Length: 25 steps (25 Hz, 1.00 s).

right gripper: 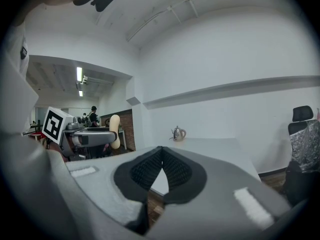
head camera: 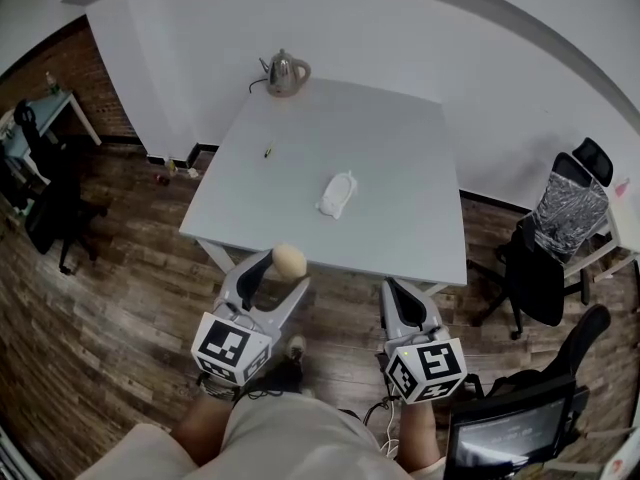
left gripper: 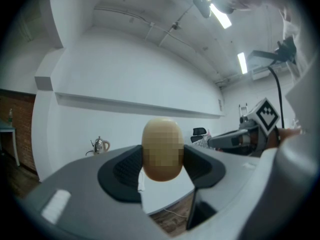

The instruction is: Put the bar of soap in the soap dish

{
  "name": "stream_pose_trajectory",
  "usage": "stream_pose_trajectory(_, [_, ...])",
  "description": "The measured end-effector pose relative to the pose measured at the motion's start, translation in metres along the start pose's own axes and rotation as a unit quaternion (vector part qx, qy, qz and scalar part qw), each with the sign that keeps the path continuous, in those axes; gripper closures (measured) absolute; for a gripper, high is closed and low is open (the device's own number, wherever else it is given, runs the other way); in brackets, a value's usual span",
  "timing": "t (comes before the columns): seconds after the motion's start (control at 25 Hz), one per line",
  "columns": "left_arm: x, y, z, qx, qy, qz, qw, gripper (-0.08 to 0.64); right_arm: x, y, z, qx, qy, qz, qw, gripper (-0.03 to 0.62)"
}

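Note:
A tan oval bar of soap (head camera: 289, 260) is clamped between the jaws of my left gripper (head camera: 287, 268), held in the air just off the near edge of the table (head camera: 400, 128). In the left gripper view the soap (left gripper: 162, 150) stands upright between the dark pads (left gripper: 126, 168). The white soap dish (head camera: 337, 193) lies near the middle of the table. My right gripper (head camera: 403, 293) hangs beside the left one with its jaws pressed together and nothing between them; its pads (right gripper: 177, 171) meet at the tips. From the right gripper view the soap (right gripper: 115, 131) shows at the left.
A metal kettle (head camera: 286, 72) stands at the table's far corner, and a small dark object (head camera: 267, 152) lies on the left part of the top. A black office chair (head camera: 545, 258) stands to the right, another chair (head camera: 55, 208) to the left. A monitor (head camera: 508, 430) sits at lower right.

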<state>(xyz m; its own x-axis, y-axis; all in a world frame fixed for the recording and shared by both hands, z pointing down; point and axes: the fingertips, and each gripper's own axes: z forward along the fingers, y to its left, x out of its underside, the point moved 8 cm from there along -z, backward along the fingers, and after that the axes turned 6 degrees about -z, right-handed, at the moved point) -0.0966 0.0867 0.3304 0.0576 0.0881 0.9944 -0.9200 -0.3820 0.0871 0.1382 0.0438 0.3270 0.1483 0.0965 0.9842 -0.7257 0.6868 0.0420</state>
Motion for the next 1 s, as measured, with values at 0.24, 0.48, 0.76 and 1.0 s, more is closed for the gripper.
stream_pose_trajectory(0.24, [0.002,0.016,0.017,0.000,0.003,-0.008,1.0000,0.293,-0.002,-0.009,0.019,0.001,0.005,-0.002,1.000,0.591])
stream_pose_trajectory(0.48, [0.000,0.035,0.030,0.006,0.000,-0.010,0.9999,0.293,-0.008,-0.011,0.038,0.006,0.005,-0.006,1.000,0.591])
stream_pose_trajectory(0.76, [-0.002,0.055,0.050,0.013,-0.001,-0.014,0.9998,0.293,-0.012,-0.018,0.062,0.010,0.010,-0.006,1.000,0.591])
stream_pose_trajectory(1.0, [-0.004,0.074,0.066,0.016,0.000,-0.018,0.9997,0.293,-0.016,-0.024,0.083,0.014,0.017,-0.006,1.000,0.591])
